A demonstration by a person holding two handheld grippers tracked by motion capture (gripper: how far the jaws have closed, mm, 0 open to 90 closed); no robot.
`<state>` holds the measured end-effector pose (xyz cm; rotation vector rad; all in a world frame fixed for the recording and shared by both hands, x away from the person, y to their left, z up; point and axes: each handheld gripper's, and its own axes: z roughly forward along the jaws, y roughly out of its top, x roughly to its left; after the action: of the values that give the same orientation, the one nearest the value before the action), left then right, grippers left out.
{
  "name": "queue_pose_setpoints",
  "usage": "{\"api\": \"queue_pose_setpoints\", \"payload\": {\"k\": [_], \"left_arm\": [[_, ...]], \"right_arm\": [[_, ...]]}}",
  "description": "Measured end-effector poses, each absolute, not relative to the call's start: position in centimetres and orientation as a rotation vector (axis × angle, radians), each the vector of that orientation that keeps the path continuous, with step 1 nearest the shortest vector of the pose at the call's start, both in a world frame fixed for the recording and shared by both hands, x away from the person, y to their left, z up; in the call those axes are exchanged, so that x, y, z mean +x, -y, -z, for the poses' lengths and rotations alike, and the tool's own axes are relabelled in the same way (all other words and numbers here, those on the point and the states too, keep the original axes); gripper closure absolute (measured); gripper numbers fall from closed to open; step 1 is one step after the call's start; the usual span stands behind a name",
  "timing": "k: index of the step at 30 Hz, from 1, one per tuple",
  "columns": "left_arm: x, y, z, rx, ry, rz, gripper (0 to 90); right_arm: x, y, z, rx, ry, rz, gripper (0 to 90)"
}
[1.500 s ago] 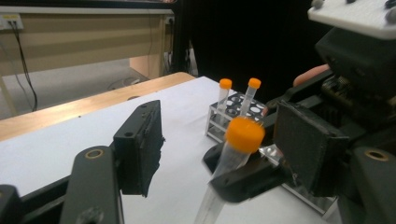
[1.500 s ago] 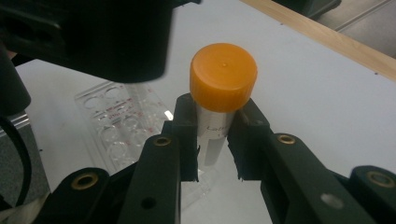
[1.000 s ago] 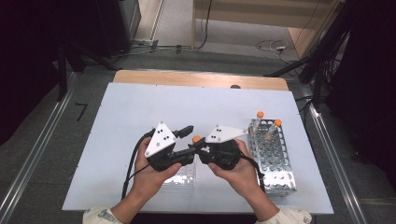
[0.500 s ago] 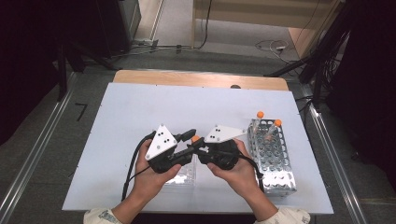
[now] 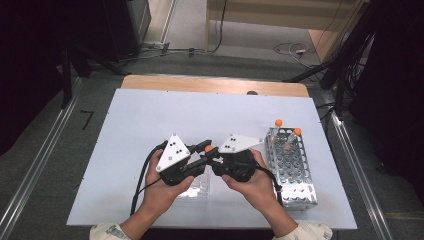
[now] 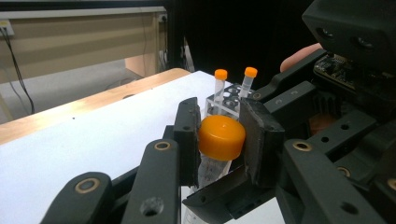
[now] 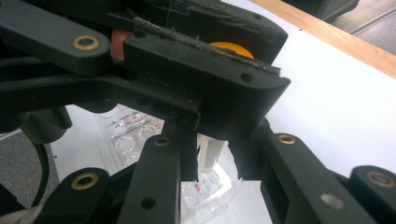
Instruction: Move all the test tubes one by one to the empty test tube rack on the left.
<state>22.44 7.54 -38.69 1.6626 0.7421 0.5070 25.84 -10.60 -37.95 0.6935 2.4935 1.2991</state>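
A clear tube with an orange cap (image 6: 222, 136) is held between both grippers above the table's front middle. My left gripper (image 6: 219, 138) is shut on the cap; its jaws have just been closing, with the cap between the pads. My right gripper (image 7: 212, 163) is shut on the tube's clear body (image 7: 211, 153), just below the left gripper's jaws. In the high view the left gripper (image 5: 206, 150) and the right gripper (image 5: 213, 159) meet tip to tip at the orange cap (image 5: 208, 148).
A metal tube rack (image 5: 292, 167) stands at the right, with two orange-capped tubes (image 5: 278, 122) at its far end. A clear plastic tray (image 5: 197, 187) lies under the hands. The white table top (image 5: 150, 120) ends in a wooden strip at the back.
The left gripper's jaws have drawn together onto the orange cap. Both hands have stayed where they were.
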Motion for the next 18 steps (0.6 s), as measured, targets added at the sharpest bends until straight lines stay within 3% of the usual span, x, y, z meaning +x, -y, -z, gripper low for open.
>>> {"api": "queue_pose_setpoints", "payload": {"k": [3,12,18], "left_arm": [[22.4,-7.6,38.6,1.659,-0.746,-0.509,70.8],[22.0,-9.7,38.1,1.622,-0.768,-0.533,71.1],[21.6,-11.9,38.4,1.608,-0.813,-0.561,71.1]], "right_arm": [[25.8,10.6,38.0,0.691,-2.493,-1.300,70.9],[26.1,11.2,38.5,0.768,-2.453,-1.338,29.5],[26.7,13.2,39.0,0.862,-2.402,-1.354,25.5]]}}
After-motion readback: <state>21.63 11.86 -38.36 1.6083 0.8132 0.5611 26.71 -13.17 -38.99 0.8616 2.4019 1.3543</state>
